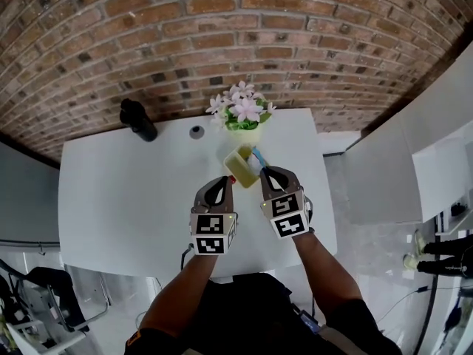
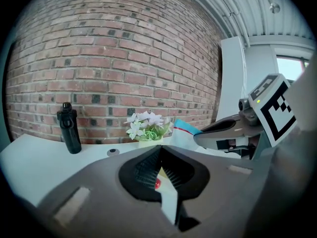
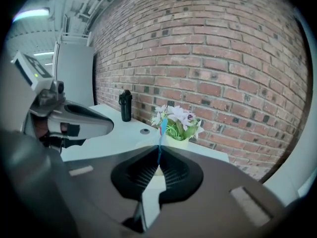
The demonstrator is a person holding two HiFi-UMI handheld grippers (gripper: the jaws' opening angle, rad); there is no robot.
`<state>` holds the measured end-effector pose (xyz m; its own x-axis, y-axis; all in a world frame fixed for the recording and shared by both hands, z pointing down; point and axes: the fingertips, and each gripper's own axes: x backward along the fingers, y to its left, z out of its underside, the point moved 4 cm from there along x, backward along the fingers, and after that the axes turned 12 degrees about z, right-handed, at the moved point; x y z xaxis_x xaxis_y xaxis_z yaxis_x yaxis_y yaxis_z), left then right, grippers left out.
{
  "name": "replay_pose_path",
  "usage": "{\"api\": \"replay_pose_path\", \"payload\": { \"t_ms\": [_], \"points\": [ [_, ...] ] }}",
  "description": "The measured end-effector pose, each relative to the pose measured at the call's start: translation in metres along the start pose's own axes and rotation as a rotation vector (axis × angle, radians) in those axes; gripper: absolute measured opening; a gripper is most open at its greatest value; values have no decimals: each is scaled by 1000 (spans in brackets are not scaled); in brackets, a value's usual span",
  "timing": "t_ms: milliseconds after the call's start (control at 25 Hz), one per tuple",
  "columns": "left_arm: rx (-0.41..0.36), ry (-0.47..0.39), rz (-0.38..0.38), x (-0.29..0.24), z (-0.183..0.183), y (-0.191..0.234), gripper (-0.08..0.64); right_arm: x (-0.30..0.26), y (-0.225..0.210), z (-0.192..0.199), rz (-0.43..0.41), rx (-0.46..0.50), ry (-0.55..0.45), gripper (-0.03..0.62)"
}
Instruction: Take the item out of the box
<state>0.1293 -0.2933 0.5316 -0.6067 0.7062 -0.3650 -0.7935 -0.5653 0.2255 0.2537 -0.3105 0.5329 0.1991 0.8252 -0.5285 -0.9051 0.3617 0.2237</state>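
Over the white table both grippers hold things up in front of me. A pale yellow box has its near edge between the jaws of my left gripper, which is shut on it; in the left gripper view the box shows a red spot between the pads. A thin white packet with a blue top sticks out at the box's right side. My right gripper is shut on that packet, which appears edge-on in the right gripper view. The packet also shows beside the right gripper.
A pot of pale pink flowers stands at the table's far edge just behind the box. Left of it are a small round cap and a black bottle. A brick wall runs behind; a white cabinet stands to the right.
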Motion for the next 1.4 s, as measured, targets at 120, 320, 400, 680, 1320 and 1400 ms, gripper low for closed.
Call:
{"api": "replay_pose_path", "payload": {
  "t_ms": [120, 320, 400, 680, 1320, 1400],
  "points": [
    [-42, -11, 30, 11, -9, -6, 5, 18, 3, -14, 36, -17, -39, 8],
    [-98, -25, 69, 36, -19, -12, 5, 52, 14, -28, 107, -63, -75, 8],
    [-118, -30, 86, 46, -22, -14, 6, 66, 19, -32, 136, -86, -84, 8],
    [-150, -54, 144, 83, -22, -22, 6, 112, 44, -31, 219, -166, -91, 8],
    [-238, -60, 317, 180, 2, -51, 5, 203, 133, 8, 365, -290, -63, 6],
    [-247, -64, 346, 194, 5, -53, 5, 213, 144, 11, 390, -308, -61, 6]
  ]
}}
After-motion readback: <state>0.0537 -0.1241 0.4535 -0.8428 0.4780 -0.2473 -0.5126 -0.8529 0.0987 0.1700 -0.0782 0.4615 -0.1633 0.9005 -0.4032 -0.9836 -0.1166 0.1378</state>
